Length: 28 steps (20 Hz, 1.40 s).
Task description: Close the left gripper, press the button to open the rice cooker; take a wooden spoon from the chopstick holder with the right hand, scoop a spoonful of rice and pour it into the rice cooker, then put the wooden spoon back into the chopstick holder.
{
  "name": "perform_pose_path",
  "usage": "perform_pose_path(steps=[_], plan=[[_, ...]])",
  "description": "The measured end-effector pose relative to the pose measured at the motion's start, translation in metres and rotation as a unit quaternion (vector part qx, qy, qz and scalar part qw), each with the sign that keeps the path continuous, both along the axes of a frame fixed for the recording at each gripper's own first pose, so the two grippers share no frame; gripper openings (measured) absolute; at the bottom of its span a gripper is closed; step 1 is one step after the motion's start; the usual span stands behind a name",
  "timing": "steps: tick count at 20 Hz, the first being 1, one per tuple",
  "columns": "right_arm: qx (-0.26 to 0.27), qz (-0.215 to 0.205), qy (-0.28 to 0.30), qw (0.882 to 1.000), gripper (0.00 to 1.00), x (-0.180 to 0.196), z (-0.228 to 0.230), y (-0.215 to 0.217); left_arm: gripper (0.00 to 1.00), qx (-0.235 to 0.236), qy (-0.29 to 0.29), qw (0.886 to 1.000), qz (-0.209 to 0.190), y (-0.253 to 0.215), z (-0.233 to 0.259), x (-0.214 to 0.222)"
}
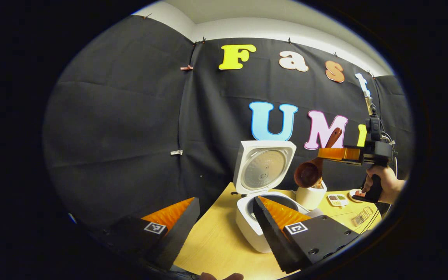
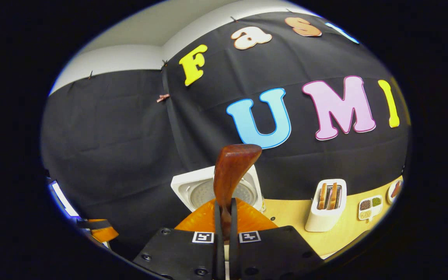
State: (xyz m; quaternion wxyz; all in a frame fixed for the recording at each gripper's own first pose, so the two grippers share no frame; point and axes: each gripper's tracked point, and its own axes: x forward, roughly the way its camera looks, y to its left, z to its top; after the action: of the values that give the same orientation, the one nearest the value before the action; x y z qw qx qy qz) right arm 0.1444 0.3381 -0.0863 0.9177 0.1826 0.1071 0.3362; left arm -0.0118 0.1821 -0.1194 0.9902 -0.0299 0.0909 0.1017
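Desk [image 1: 216, 241], booth corner: cooker [image 1: 261, 212] open, lid up.
Left gripper [image 1: 224, 219] agape, empty; right gripper [image 2: 224, 217] clamps spoon [image 2: 230, 171] handle; toaster [image 2: 327, 212] seen from right view, holder [image 1: 310, 195] from left.

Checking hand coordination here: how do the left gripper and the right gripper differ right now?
The left gripper is open and holds nothing, while the right gripper is shut on the wooden spoon. The left gripper sits low near the open rice cooker; the right gripper is raised above the chopstick holder, spoon bowl hanging down. Both are hand-held over the same table.
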Motion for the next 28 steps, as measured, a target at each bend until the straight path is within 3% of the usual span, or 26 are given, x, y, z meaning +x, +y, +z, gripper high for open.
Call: perform_pose_path(steps=[5, 10, 15, 22, 28], plan=[[0.040, -0.052, -0.012, 0.998, 0.08, -0.013, 0.031, -0.079, 0.95, 0.017, -0.027, 0.999, -0.028, -0.033, 0.017, 0.030], [0.059, -0.125, -0.007, 0.990, 0.08, -0.017, 0.036, -0.182, 0.95, 0.032, -0.069, 0.996, -0.055, -0.071, 0.041, 0.061], [0.067, -0.194, 0.000, 0.979, 0.08, -0.030, 0.022, -0.295, 0.95, 0.037, -0.064, 0.994, -0.080, -0.116, 0.043, 0.077], [0.041, -0.265, 0.026, 0.963, 0.08, -0.025, -0.033, -0.429, 0.95, 0.046, -0.053, 0.994, -0.081, -0.165, 0.045, 0.073], [-0.039, -0.274, 0.086, 0.957, 0.09, -0.011, -0.127, -0.489, 0.96, 0.051, -0.041, 0.996, -0.055, -0.189, 0.046, 0.066]])
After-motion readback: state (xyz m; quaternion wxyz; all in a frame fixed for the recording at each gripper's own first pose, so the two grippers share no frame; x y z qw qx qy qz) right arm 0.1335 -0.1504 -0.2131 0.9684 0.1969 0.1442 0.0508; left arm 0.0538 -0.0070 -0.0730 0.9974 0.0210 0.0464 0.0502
